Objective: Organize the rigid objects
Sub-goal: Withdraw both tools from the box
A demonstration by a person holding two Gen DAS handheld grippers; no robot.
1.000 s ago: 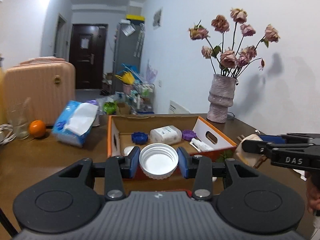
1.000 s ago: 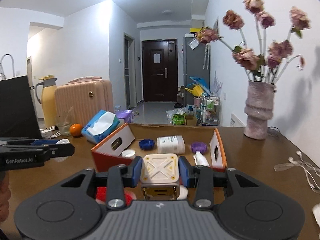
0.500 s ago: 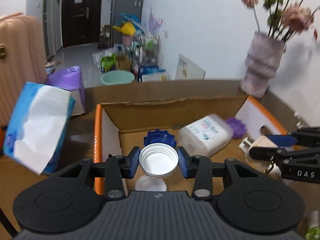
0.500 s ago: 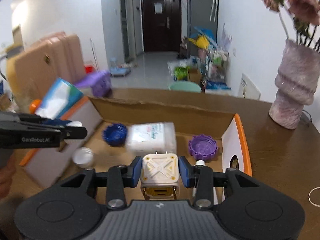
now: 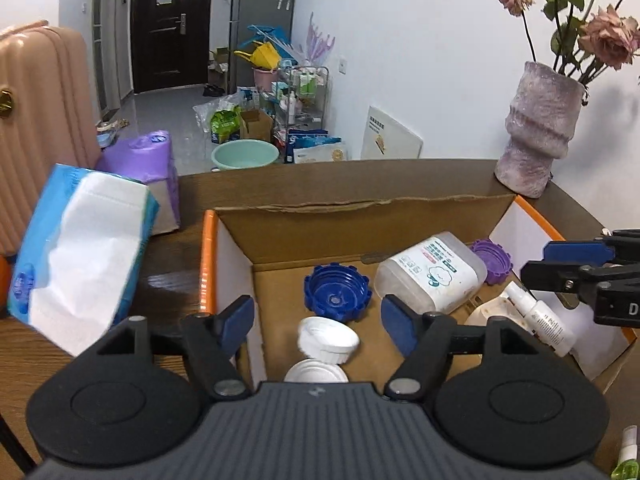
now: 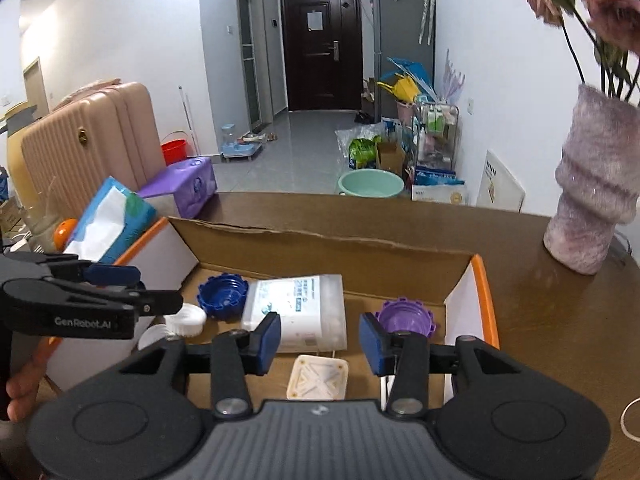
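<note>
Both grippers, left and right, hang fingers spread above the cardboard box, clear of its walls.

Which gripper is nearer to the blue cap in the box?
Left. The left gripper hangs open just before the blue cap; the right gripper is farther right, over the cream block.

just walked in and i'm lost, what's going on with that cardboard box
A person is sorting small hard items into the box. Both grippers are open above it: the left hand-held gripper is over a white cap, and the right hand-held gripper is over a cream square block. Both pieces lie loose inside, alongside a blue lid, a purple lid and a clear tub.
</note>
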